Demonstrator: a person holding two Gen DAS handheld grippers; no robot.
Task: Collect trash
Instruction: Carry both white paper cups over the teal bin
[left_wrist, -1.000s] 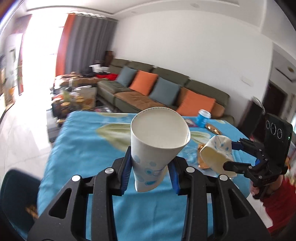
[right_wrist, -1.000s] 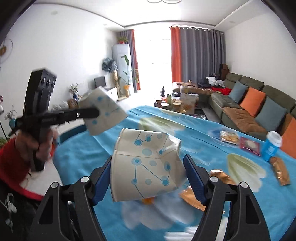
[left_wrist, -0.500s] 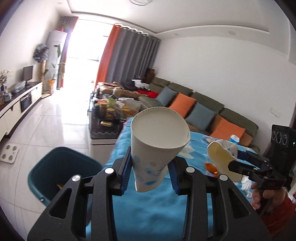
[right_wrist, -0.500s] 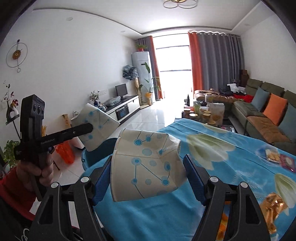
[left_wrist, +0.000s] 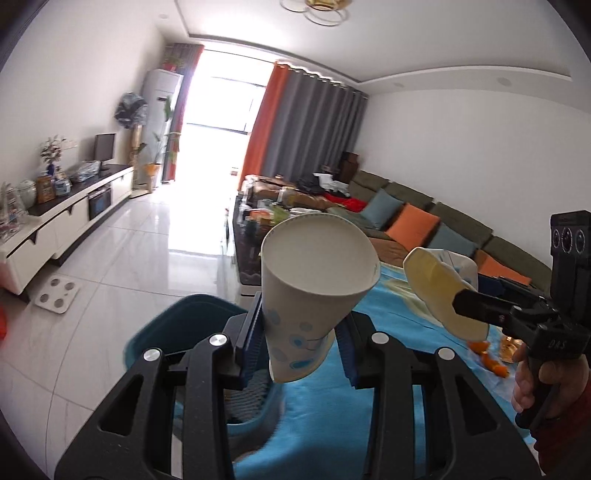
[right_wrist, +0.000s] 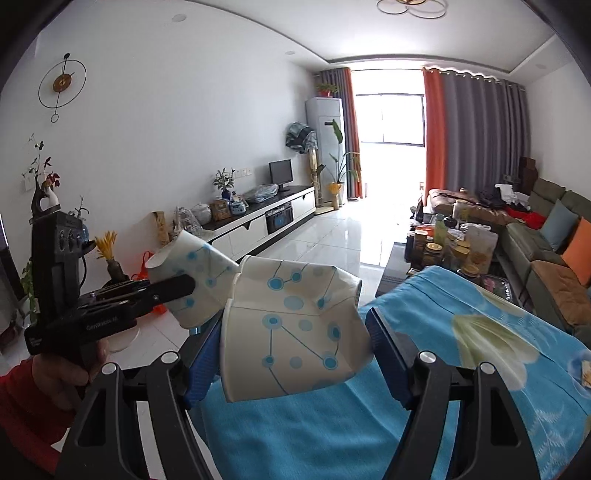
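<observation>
My left gripper (left_wrist: 300, 338) is shut on a white paper cup (left_wrist: 310, 295) with blue dots, its mouth tilted up toward the camera. Below and left of it sits a teal trash bin (left_wrist: 192, 325) on the floor at the table's edge. My right gripper (right_wrist: 295, 354) is shut on a crumpled paper cup (right_wrist: 291, 328) printed with blue dots and lines, held over the blue tablecloth (right_wrist: 461, 369). In the left wrist view the right gripper (left_wrist: 476, 295) and its crumpled cup (left_wrist: 439, 291) are at the right. The left gripper (right_wrist: 184, 284) and its cup (right_wrist: 192, 273) are at the left of the right wrist view.
Orange peel and a gold wrapper (left_wrist: 495, 354) lie on the table at the right. A low coffee table (right_wrist: 450, 243) crowded with jars stands beyond the table's end, a sofa (left_wrist: 424, 225) along the right wall. A white scale (left_wrist: 57, 295) lies on the tiled floor.
Both grippers swung left with their cups, from over the middle of the table to its end. The teal bin came into view and now lies just below the left gripper.
</observation>
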